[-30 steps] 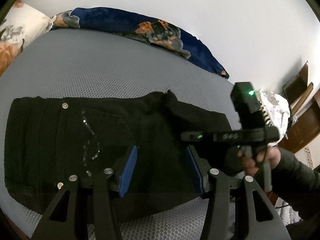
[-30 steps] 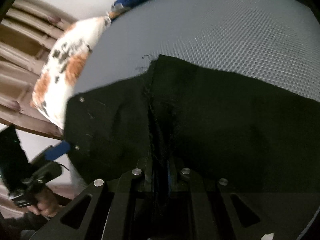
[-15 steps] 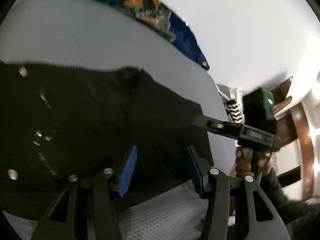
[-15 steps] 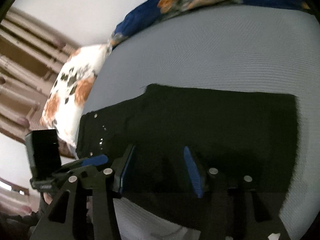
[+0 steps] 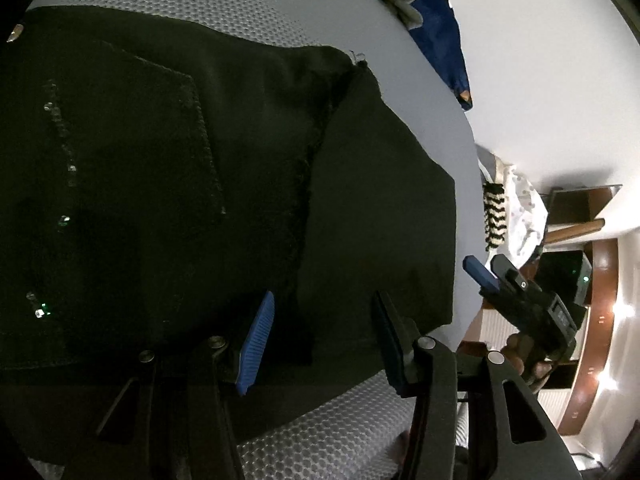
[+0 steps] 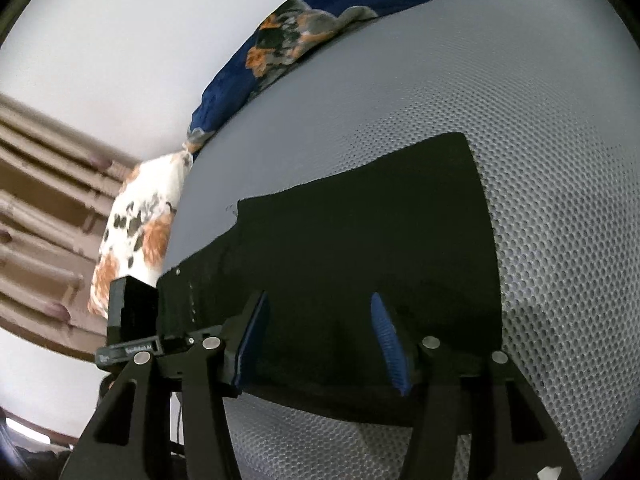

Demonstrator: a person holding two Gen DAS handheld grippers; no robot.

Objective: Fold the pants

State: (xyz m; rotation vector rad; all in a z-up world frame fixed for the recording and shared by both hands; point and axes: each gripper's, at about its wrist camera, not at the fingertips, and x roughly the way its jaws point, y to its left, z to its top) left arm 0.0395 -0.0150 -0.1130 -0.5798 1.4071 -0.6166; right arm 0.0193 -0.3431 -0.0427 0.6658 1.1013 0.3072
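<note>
Black pants (image 5: 200,184) lie flat on a grey mesh bed (image 5: 320,440), folded over into a shorter rectangle; a back pocket with small studs shows at the left. My left gripper (image 5: 320,340) is open and empty, just above the pants' near edge. My right gripper (image 6: 320,344) is open and empty over the near edge of the pants (image 6: 360,248), and it also shows off the pants' right end in the left wrist view (image 5: 520,300). The left gripper's body also shows at the left in the right wrist view (image 6: 132,320).
A navy floral blanket (image 6: 304,36) lies along the bed's far edge by the white wall. A white and orange floral pillow (image 6: 136,232) sits at the bed's left end. Wooden furniture and clothes (image 5: 516,216) stand beyond the right end.
My right gripper let go of the pants' fabric, opened and pulled back toward the near edge. My left gripper stayed open and moved closer over the pants.
</note>
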